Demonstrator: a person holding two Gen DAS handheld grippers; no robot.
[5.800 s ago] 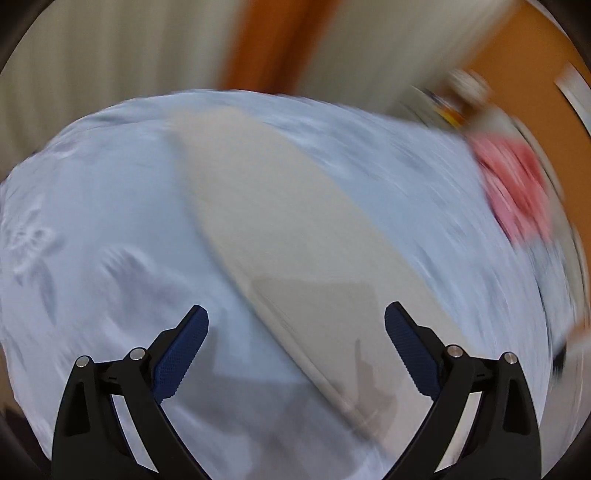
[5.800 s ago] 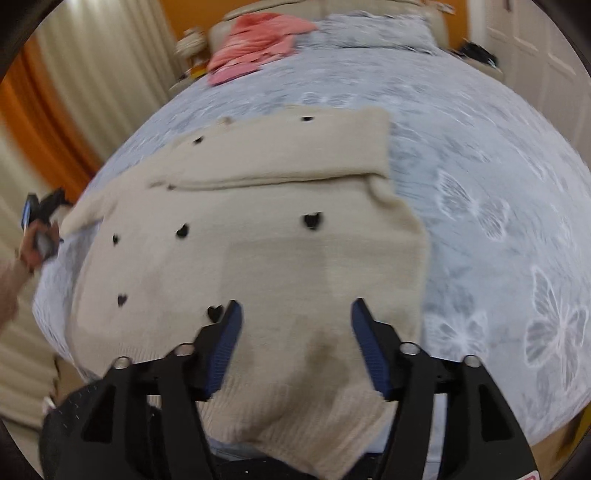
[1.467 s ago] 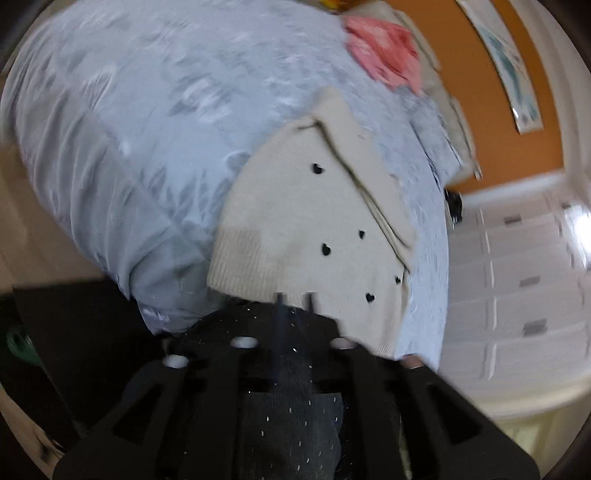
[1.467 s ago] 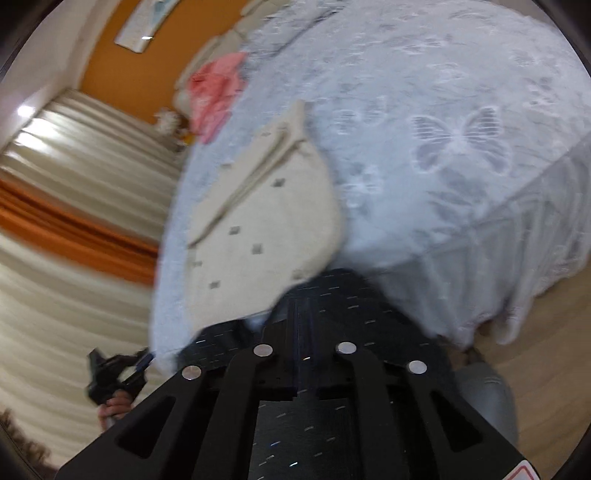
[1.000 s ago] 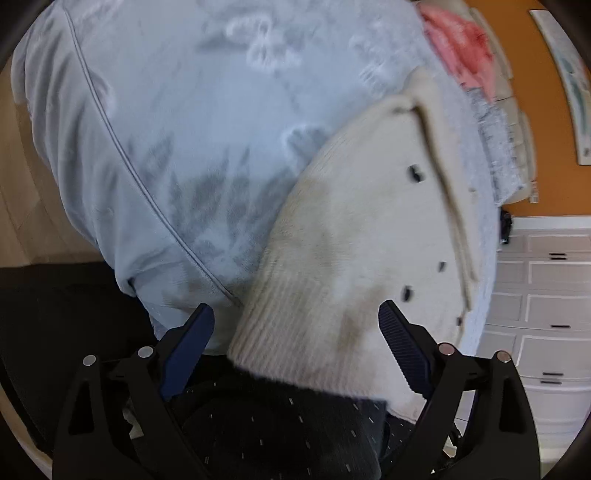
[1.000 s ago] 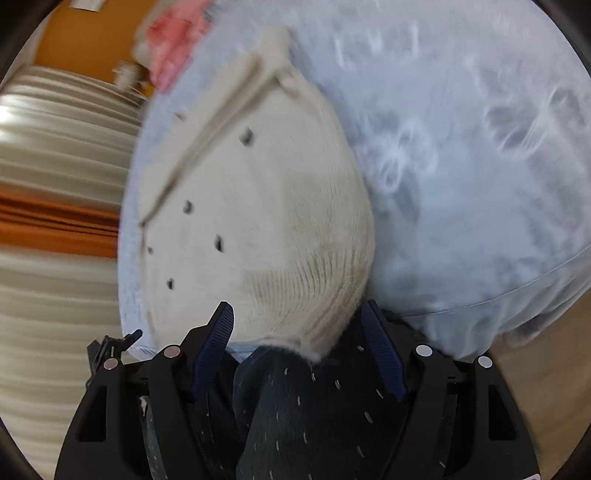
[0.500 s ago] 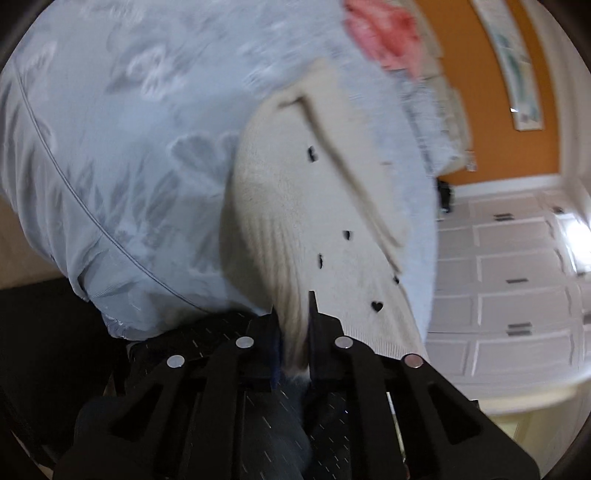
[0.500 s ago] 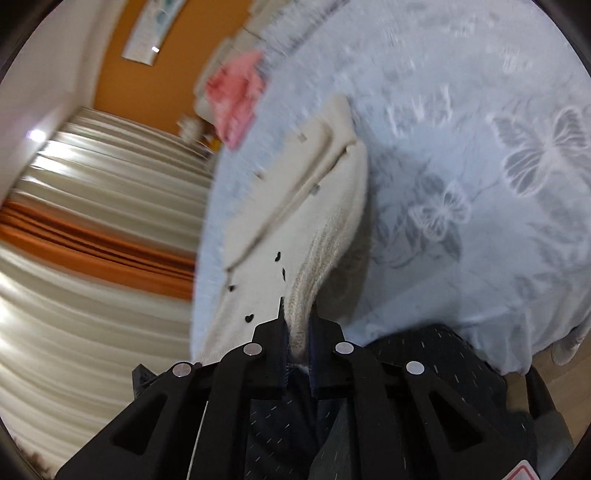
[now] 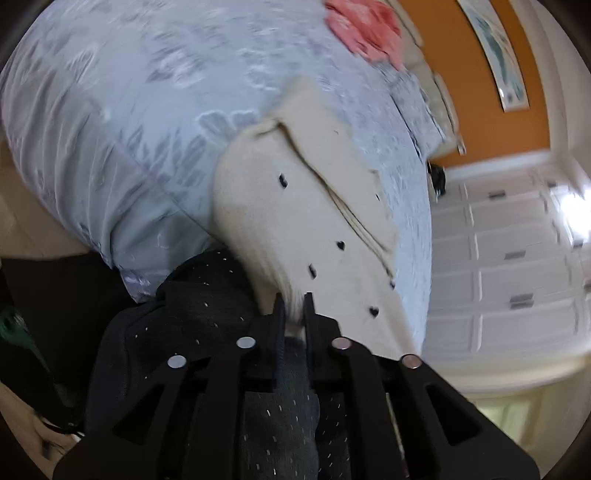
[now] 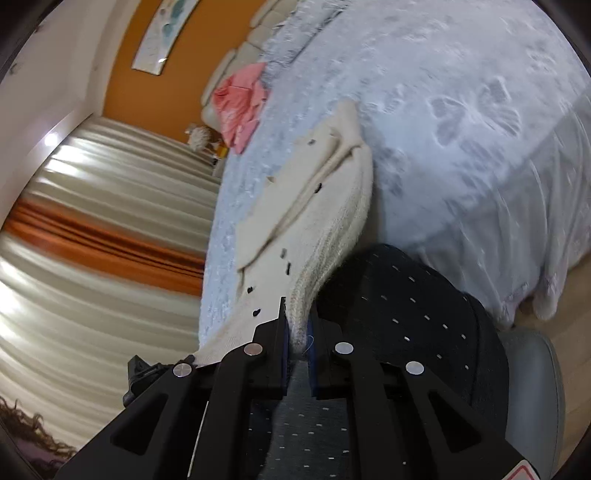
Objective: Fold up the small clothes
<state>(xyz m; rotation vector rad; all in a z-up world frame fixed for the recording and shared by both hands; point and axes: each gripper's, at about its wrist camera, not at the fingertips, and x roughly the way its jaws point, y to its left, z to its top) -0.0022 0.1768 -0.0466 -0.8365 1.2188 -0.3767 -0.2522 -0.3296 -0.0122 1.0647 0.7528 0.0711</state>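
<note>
A cream knit sweater (image 9: pixel 295 206) with small black hearts lies on the pale blue bedspread (image 9: pixel 122 96), its sleeves folded across the chest. My left gripper (image 9: pixel 293 306) is shut on the ribbed hem at one bottom corner. My right gripper (image 10: pixel 297 321) is shut on the hem of the sweater (image 10: pixel 325 199) at the other bottom corner. Both hem corners are lifted off the near bed edge, and the fabric rises toward the jaws. The far part of the sweater rests flat on the bed.
A pink garment (image 9: pixel 364 27) lies near the headboard, also in the right wrist view (image 10: pixel 240 105). My dark dotted trousers (image 10: pixel 399 306) press against the bed's near edge. White closet doors (image 9: pixel 517 258), striped curtains (image 10: pixel 92 221) and an orange wall surround the bed.
One second ago both grippers were open around the hem. They have since shut on it and lifted its two corners off the bed edge.
</note>
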